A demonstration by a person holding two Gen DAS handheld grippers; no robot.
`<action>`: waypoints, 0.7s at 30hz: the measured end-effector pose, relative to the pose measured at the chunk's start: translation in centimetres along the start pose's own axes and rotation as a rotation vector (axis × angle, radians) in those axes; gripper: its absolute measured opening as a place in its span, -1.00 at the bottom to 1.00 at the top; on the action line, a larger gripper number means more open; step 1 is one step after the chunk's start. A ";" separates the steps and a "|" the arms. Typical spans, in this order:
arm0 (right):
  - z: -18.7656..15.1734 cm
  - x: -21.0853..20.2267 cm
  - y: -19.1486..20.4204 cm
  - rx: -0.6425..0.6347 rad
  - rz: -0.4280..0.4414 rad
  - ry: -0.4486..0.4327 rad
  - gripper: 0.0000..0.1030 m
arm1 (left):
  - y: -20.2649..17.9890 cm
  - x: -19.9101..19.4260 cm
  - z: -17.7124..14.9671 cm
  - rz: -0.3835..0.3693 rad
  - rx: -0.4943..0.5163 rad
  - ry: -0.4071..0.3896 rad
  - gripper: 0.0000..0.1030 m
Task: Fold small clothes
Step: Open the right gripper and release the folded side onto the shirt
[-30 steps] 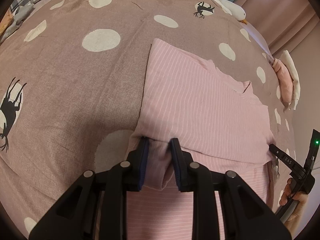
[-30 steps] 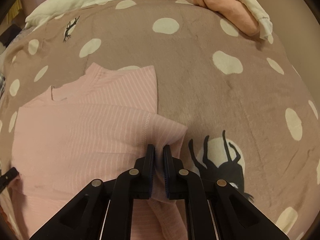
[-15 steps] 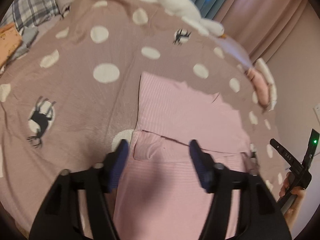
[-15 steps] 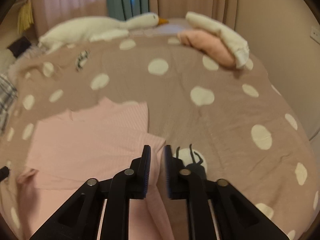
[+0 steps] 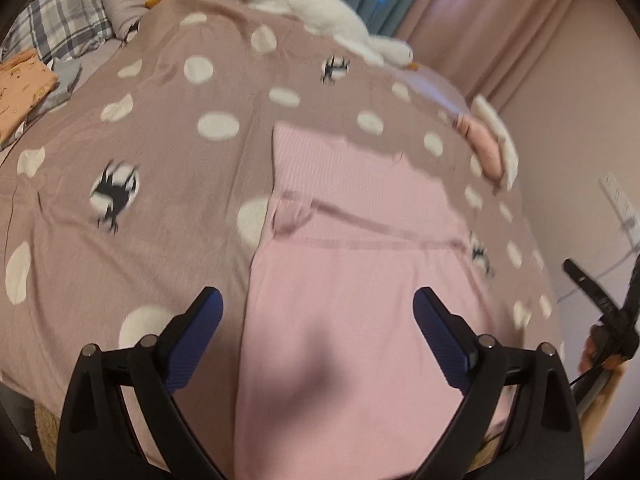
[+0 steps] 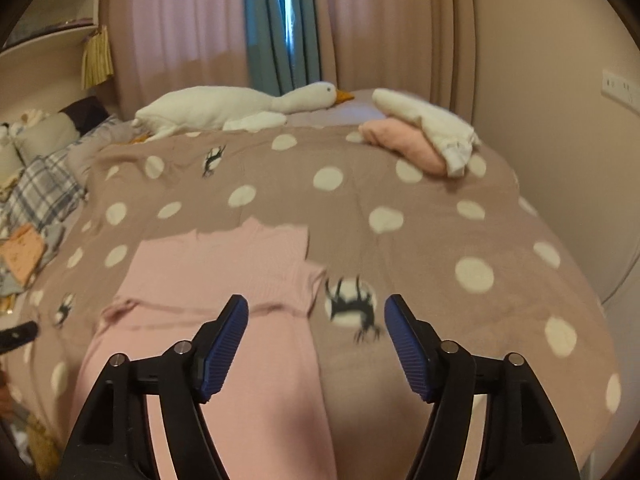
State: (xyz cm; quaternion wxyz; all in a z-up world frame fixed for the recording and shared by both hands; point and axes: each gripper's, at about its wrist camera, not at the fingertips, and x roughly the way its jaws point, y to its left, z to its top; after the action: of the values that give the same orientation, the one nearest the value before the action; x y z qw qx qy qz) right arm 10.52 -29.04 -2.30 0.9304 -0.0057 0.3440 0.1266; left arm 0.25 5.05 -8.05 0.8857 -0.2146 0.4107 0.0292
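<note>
A pink striped garment (image 5: 352,280) lies flat on the dotted bedspread (image 5: 160,160), folded across its width, nearer than the white goose toy (image 6: 240,110). The fold could slump or skew, a risk if the soft knit springs back now that nothing pins it. The left gripper (image 5: 316,316) and right gripper (image 6: 316,320) hang above the garment's near edge, jaws opening, with nothing held between them.

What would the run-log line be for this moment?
phase: fold laid down | left gripper: opening, empty | right gripper: opening, empty | pink garment: flat on bedspread
</note>
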 end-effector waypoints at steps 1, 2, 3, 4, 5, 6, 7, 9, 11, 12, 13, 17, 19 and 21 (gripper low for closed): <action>-0.8 -0.2 -0.3 0.001 0.004 0.014 0.44 | 0.3 0.5 -0.8 0.005 -0.001 0.026 0.87; -1.7 -0.4 -0.5 0.004 0.004 0.027 0.44 | 0.6 0.8 -1.2 0.005 -0.007 0.042 0.87; -2.4 -0.5 -0.6 0.008 0.002 0.037 0.45 | 0.9 1.2 -1.9 0.006 -0.024 0.063 0.87; -3.3 -0.5 -0.8 0.016 0.000 0.058 0.45 | 1.2 1.5 -2.4 0.005 -0.036 0.076 0.87; -4.2 -0.1 -1.0 0.023 0.003 0.087 0.45 | 1.5 1.8 -3.1 0.001 -0.049 0.091 0.87; -5.0 -0.1 -0.9 0.029 0.005 0.108 0.45 | 1.7 2.1 -3.6 -0.002 -0.054 0.104 0.87; -5.8 0.1 -1.0 0.038 0.007 0.131 0.45 | 1.9 2.4 -4.2 -0.001 -0.058 0.119 0.86; -7.5 0.7 -1.3 0.067 0.013 0.188 0.45 | 2.3 2.8 -5.2 -0.004 -0.065 0.149 0.85; -8.8 1.0 -1.5 0.091 0.018 0.228 0.45 | 2.7 3.1 -6.2 -0.006 -0.069 0.179 0.84; -9.8 1.2 -1.7 0.106 0.018 0.254 0.45 | 2.9 3.2 -6.6 -0.007 -0.068 0.189 0.84; -10.3 1.3 -1.7 0.113 0.017 0.270 0.45 | 3.0 3.2 -6.9 -0.006 -0.068 0.195 0.82; -12.6 1.3 -2.0 0.139 0.015 0.331 0.45 | 3.9 3.4 -8.4 -0.013 -0.093 0.243 0.73; -13.4 1.1 -2.1 0.151 0.017 0.343 0.45 | 3.7 3.1 -8.8 -0.015 -0.061 0.240 0.71; -14.3 1.0 -2.2 0.170 0.026 0.367 0.45 | 3.8 2.8 -9.3 -0.019 -0.051 0.249 0.68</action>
State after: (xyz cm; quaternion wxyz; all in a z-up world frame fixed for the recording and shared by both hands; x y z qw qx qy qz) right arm 2.65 -32.34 -14.00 0.8475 0.0544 0.5172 0.1061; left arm -5.41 4.36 -16.81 0.8224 -0.2428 0.5144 0.0045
